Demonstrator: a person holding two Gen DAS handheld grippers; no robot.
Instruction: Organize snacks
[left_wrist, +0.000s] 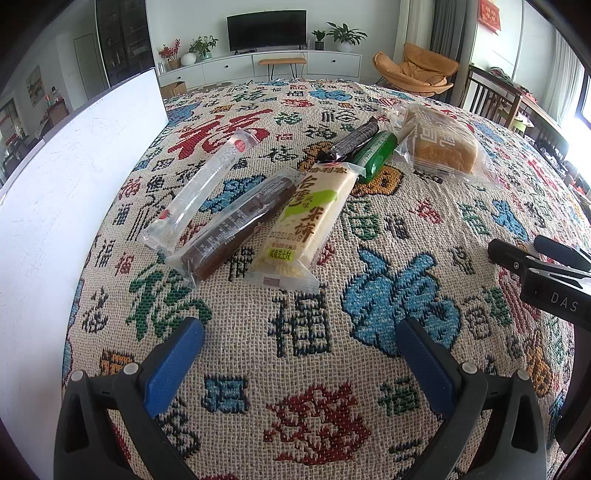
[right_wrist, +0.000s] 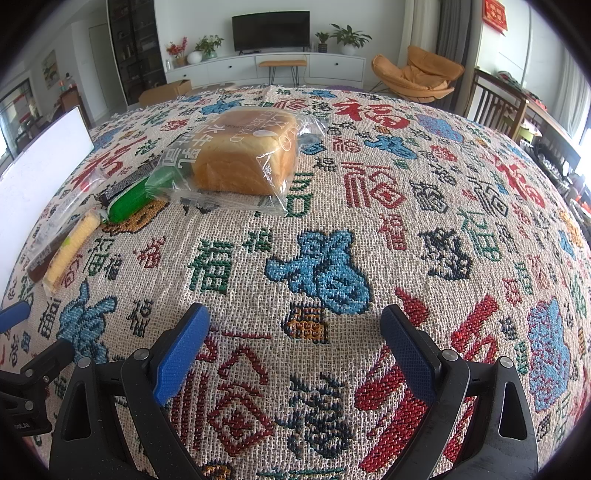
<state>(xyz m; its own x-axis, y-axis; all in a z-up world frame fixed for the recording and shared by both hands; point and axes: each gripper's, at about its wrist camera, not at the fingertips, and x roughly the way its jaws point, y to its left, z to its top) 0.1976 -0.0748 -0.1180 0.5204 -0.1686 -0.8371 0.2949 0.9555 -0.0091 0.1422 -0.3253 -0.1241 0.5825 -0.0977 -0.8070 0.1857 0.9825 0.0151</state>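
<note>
Several wrapped snacks lie on the patterned tablecloth (left_wrist: 303, 332). In the left wrist view: a clear long packet (left_wrist: 201, 188), a brown bar (left_wrist: 236, 227), a yellow-green rice cracker pack (left_wrist: 306, 225), a dark bar (left_wrist: 349, 142), a green pack (left_wrist: 375, 155) and a bagged bread loaf (left_wrist: 439, 146). My left gripper (left_wrist: 301, 336) is open and empty, just in front of the rice cracker pack. My right gripper (right_wrist: 295, 325) is open and empty, well short of the bread loaf (right_wrist: 243, 155). The green pack (right_wrist: 131, 201) and rice cracker pack (right_wrist: 70, 251) lie to its left.
A white board (left_wrist: 74, 192) stands along the table's left side. The right gripper's body (left_wrist: 543, 277) shows at the right edge of the left wrist view. Chairs (right_wrist: 495, 99) stand beyond the table's far right edge. A TV cabinet (left_wrist: 266, 62) is at the back.
</note>
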